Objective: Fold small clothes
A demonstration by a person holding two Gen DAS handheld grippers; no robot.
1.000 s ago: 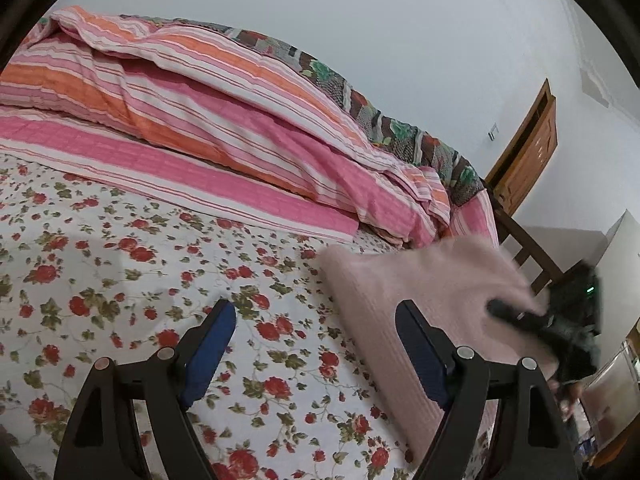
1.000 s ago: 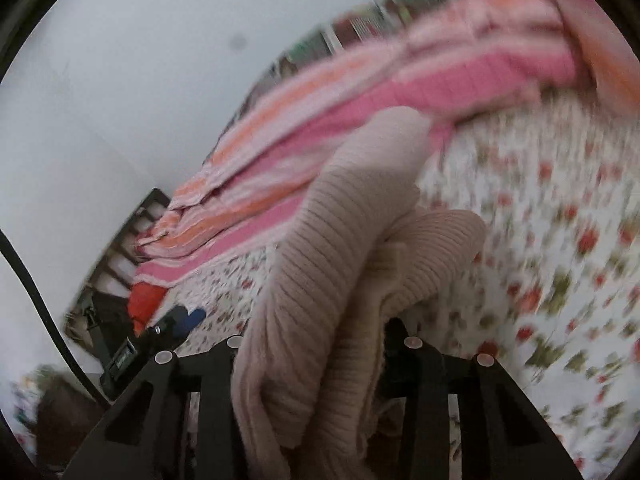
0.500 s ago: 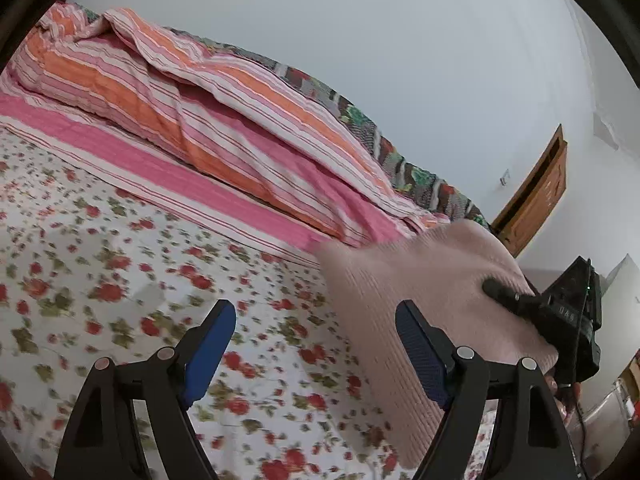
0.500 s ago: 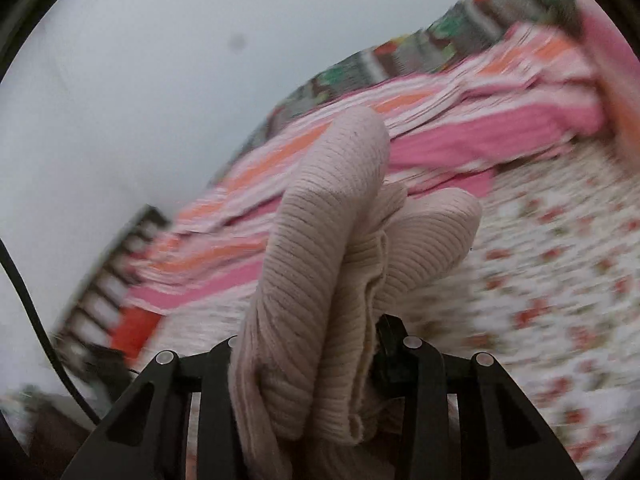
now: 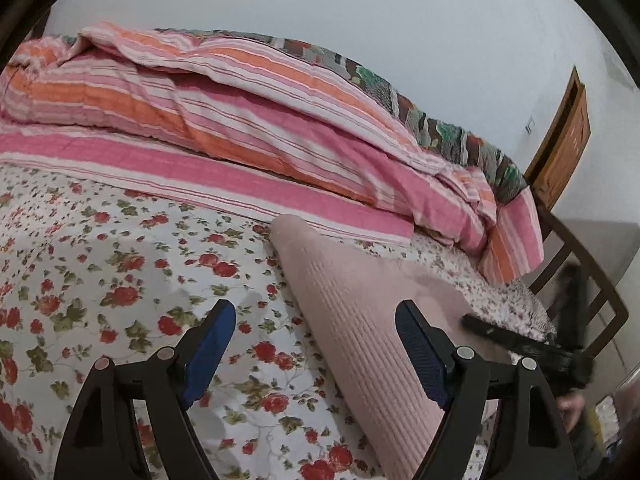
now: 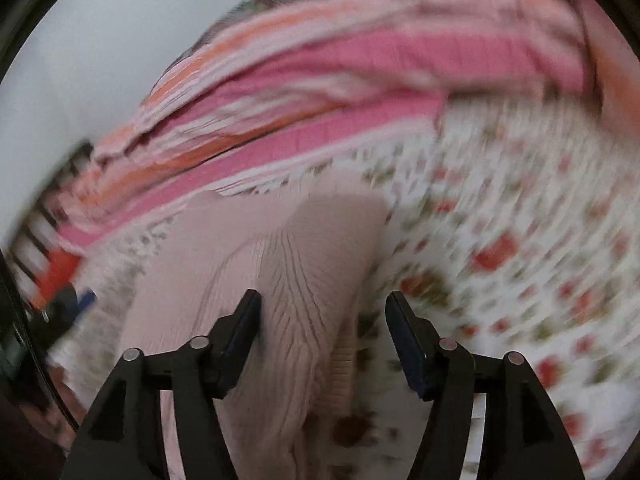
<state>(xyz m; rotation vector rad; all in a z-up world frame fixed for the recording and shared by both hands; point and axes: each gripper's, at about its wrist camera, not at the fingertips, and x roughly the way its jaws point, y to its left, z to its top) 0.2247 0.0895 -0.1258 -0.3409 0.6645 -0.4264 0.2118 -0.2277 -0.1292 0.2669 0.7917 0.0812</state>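
On the floral bedsheet [image 5: 120, 280] lies a pink knit garment [image 5: 360, 320]; both claws, left [image 5: 312, 344] and right [image 6: 322, 320], gape wide.

Knit garment [image 5: 360, 320]: pale dusty pink, ribbed. Bedsheet [image 5: 120, 280]: white, scattered red roses with green leaves. Quilt [image 5: 240, 120], far side: pink, orange and white stripes. Blanket [image 5: 440, 128] behind it: green, brown and grey patches. Door [image 5: 564, 140], far right: brown wood. Wall [image 5: 360, 12]: pale grey.

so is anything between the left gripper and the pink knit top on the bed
Nothing visible. The left gripper is open over the floral sheet, and the pink knit top lies right beside it, partly behind its right finger. The right gripper is open around the garment's other end.
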